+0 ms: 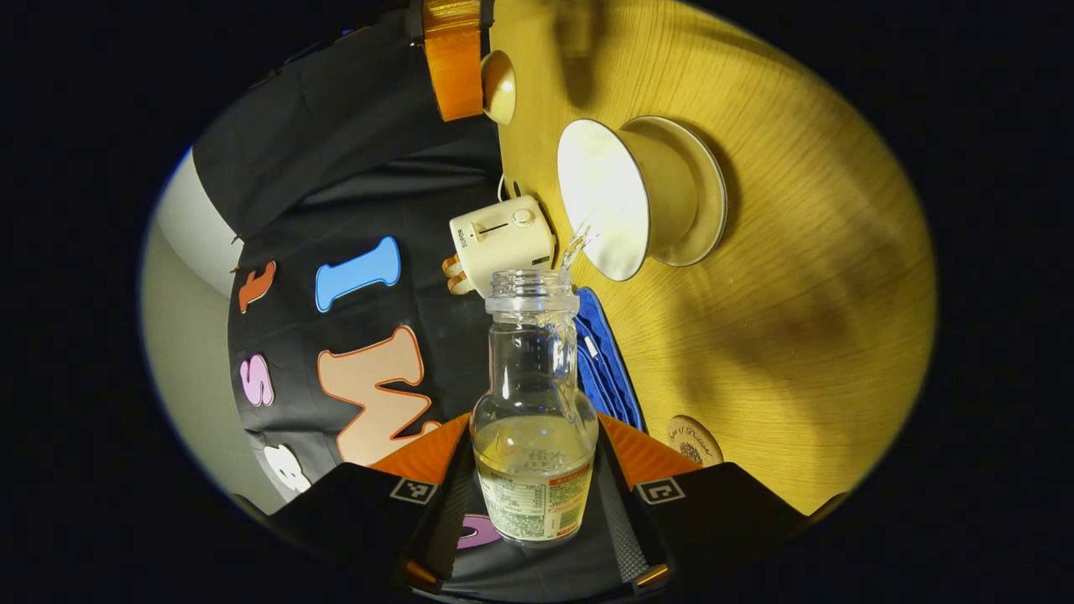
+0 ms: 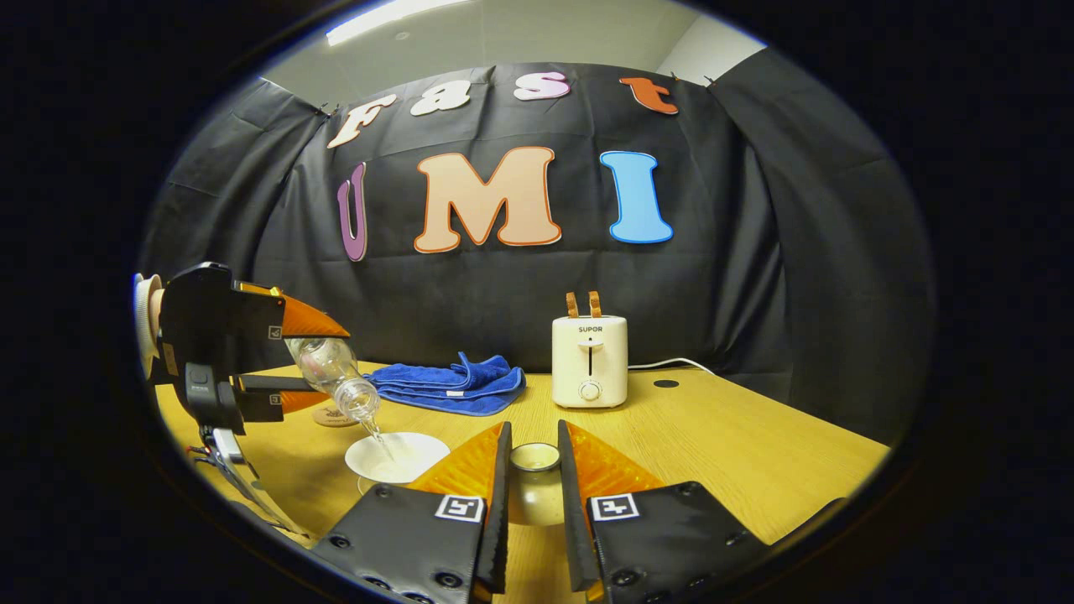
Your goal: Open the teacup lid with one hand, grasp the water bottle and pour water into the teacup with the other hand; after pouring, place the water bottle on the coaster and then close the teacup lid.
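The water bottle (image 1: 534, 419) is clamped in the left gripper (image 1: 537, 495), tipped over the teacup (image 1: 617, 197); the lid (image 2: 535, 482) is clamped between the right gripper's (image 2: 534, 495) fingers.

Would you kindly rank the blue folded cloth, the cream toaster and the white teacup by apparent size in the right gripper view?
1. Blue folded cloth, the widest.
2. Cream toaster.
3. White teacup, partly hidden behind the right tongs.
Toaster and teacup look close; differing distance from the camera makes that order unsure.

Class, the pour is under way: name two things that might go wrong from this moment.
1. The water bottle is tilted above the wide teacup; its thin stream may splash onto the table.
2. The right gripper holds the teacup lid by its knob; it may slip out.
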Tool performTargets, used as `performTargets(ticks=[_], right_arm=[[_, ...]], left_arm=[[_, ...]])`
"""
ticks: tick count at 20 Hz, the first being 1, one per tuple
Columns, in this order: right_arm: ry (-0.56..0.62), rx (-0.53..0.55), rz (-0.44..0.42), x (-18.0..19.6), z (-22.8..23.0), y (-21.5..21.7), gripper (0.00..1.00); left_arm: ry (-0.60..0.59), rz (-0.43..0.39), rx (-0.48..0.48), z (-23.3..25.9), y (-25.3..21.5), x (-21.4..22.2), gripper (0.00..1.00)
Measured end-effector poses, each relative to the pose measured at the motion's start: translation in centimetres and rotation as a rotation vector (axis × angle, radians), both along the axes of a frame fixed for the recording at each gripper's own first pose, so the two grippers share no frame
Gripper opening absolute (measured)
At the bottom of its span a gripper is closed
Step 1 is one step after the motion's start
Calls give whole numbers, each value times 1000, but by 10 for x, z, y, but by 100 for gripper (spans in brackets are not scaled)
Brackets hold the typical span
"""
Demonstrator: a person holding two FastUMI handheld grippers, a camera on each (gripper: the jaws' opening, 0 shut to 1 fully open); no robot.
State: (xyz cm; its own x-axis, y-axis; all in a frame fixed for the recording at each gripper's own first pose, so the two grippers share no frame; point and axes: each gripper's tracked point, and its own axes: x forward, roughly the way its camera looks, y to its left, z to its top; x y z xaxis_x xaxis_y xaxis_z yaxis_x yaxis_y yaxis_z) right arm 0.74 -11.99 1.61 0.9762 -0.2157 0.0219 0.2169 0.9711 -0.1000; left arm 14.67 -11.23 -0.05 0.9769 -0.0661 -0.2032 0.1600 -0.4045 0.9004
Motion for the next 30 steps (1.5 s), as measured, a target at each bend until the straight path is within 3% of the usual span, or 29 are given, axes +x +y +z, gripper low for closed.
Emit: performTargets(ticks=[11, 15, 19, 25, 30], right_arm=[[0, -1, 0, 0, 0, 0, 31], [-1, -1, 0, 0, 0, 0, 31], [0, 0, 1, 1, 0, 1, 32], [0, 1, 2, 1, -1, 1, 31], [3, 1, 11, 0, 0, 2, 31]], left_arm=[[-28, -23, 68, 10, -4, 3, 70], [-9, -8, 19, 2, 2, 3, 70], [44, 21, -143, -11, 7, 4, 70], [137, 97, -561, -31, 3, -5, 70], [122, 149, -861, -27, 8, -5, 70]])
